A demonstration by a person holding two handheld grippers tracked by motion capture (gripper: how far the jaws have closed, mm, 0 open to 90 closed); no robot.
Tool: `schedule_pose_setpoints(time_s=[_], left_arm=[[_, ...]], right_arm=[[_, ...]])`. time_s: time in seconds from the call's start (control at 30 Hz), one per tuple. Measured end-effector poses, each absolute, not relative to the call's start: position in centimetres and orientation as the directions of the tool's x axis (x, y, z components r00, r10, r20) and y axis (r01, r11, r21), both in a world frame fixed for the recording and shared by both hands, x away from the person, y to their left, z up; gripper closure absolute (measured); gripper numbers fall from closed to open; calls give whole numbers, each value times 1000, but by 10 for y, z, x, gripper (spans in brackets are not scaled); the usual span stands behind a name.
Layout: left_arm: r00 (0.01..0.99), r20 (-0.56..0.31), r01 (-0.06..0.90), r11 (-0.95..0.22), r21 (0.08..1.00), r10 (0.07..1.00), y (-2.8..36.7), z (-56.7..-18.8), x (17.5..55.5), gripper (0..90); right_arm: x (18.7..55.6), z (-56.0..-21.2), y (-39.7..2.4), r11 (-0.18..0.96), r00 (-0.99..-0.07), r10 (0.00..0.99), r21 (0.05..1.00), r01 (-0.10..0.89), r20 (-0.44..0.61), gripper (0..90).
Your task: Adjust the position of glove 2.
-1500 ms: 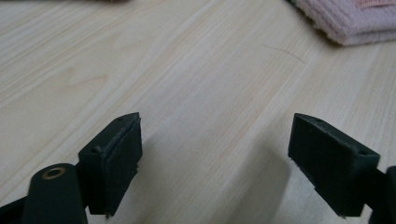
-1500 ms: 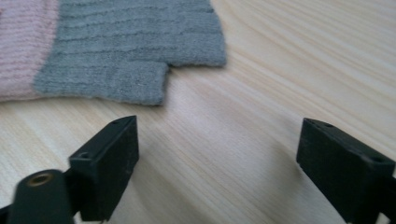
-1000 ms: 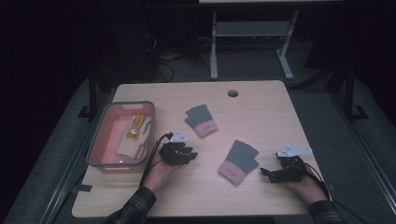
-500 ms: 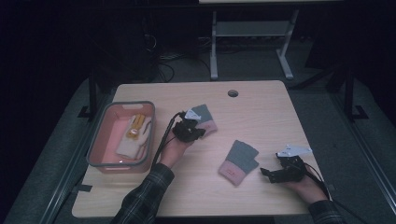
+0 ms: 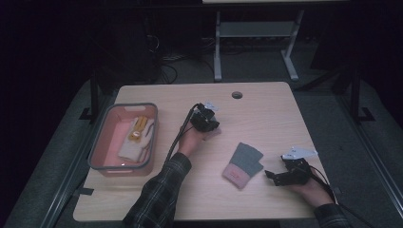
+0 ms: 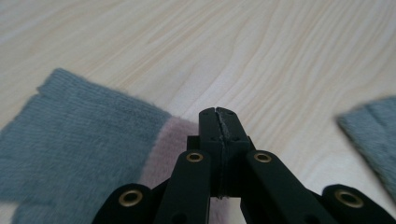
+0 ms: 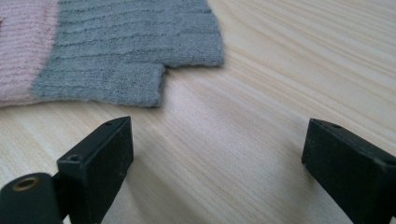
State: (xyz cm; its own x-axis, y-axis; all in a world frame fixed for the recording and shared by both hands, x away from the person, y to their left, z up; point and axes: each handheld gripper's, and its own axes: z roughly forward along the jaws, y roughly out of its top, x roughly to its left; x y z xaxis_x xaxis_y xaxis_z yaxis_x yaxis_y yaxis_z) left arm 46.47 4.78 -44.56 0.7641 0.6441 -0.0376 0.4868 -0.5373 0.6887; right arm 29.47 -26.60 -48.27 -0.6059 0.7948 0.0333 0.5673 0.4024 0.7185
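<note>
Closed tight, the left gripper's fingers meet at their tips over the pink cuff of a grey fingerless glove; whether they pinch any of the knit I cannot tell. This glove lies flat on the counter, near its middle, mostly under the person's left hand in the high view.

A second grey fingerless glove with the same pink cuff lies well apart, toward the near right. No writing can be read on either glove. In the right gripper view its stubby thumb flap and ribbed grey knit sit just ahead of the right gripper, whose fingers stand wide apart with bare wood between them, touching nothing.

On the counter's left stands a pink rectangular bin with a grey rim, holding a cream knitted piece and something yellow on top. The counter is pale wood-grain laminate with rounded corners and a round cable hole near its far edge. Around it the room is dark, with grey carpet and a white table frame beyond.
</note>
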Motion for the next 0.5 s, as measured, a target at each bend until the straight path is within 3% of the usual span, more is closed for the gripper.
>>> schedule_pose_setpoints(time_s=[0.2,0.5], left_arm=[[769,-44,503,-562,657,637,47,-454,465,896],[793,-103,504,-550,666,601,63,-456,435,897]], right_arm=[[295,-483,-266,402,-605,795,718,568,33,84],[294,-483,-266,400,-604,796,716,572,37,84]])
